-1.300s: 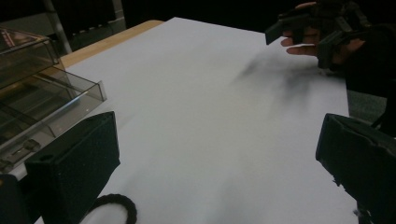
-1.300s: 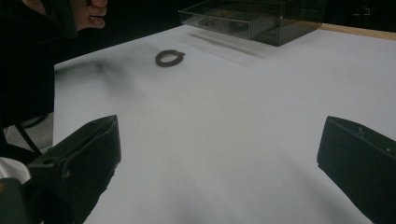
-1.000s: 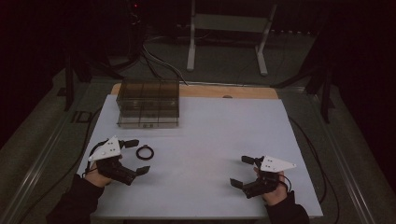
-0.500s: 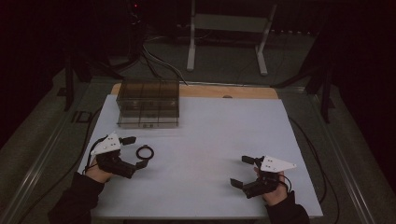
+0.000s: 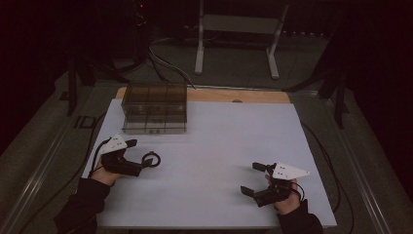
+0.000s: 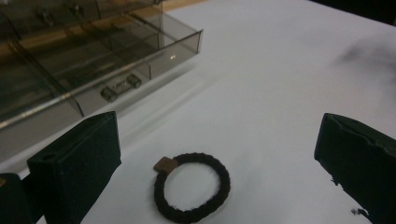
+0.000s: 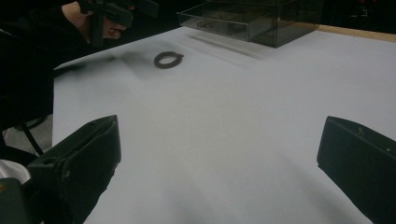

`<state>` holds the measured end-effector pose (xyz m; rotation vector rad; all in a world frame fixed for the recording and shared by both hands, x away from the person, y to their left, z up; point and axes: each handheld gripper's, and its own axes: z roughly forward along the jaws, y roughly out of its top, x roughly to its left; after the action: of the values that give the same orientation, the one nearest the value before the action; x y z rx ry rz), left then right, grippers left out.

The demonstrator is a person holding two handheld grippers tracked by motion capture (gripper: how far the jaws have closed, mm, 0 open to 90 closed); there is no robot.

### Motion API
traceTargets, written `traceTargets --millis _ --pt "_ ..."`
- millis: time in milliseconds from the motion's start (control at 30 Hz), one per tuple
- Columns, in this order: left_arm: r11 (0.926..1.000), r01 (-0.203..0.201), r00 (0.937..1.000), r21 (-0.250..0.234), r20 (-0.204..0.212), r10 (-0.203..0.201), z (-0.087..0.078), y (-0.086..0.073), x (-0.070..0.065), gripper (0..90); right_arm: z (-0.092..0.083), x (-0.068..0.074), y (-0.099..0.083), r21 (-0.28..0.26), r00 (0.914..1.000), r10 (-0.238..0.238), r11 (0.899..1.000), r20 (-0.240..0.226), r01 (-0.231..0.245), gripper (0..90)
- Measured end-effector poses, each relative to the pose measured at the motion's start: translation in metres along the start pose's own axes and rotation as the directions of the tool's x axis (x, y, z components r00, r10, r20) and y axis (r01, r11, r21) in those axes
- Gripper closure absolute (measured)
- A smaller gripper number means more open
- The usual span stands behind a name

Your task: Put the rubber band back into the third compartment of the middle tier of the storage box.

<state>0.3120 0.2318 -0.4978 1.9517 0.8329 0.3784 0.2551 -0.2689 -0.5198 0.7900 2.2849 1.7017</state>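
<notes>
A black hair tie [image 6: 192, 187] with a small brown tag, flat on the white table [image 5: 219, 146], near the left edge and about halfway between front and back. In the high view a small dark ring [image 5: 152, 159] just past the tips of the left gripper [image 5: 142, 163]. Seen from the left gripper view, lying between the two black jaws, nearer the left one, touching neither. Left gripper released, jaws wide apart, low over the table, held by a hand [image 5: 104, 171] in a dark sleeve.

Right gripper [image 5: 254, 179] near the front right corner of the table, well apart from the hair tie. Also released, jaws spread wide, nothing between them but bare white table. Pointing toward the left side of the table. From the right gripper view, the hair tie [image 7: 168, 59] far off, with the other hand and its gripper [image 7: 114, 11] just beside it.

A clear smoky box [image 5: 155, 107] with small compartments near the back left corner of the table, close behind the hair tie but apart from it. Something small and pale [image 6: 120, 87] inside one front compartment; too blurry to tell what. A strip of wood [image 5: 243, 95] along the back edge of the table.
</notes>
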Motion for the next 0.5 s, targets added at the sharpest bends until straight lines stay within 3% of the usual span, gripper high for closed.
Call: traceTargets --millis 367,500 --pt "0.9986 0.017 0.9993 0.050 -0.034 -0.015 0.014 -0.008 0.007 3.9 -0.001 0.000 0.000 -0.004 1.0000 0.000 1.000 -0.001 0.000 0.0" --pt "0.9953 0.048 0.9982 0.084 -0.039 -0.045 0.018 -0.011 0.011 4.2 -0.001 -0.001 0.000 -0.003 1.0000 0.004 1.000 -0.001 -0.004 0.0"
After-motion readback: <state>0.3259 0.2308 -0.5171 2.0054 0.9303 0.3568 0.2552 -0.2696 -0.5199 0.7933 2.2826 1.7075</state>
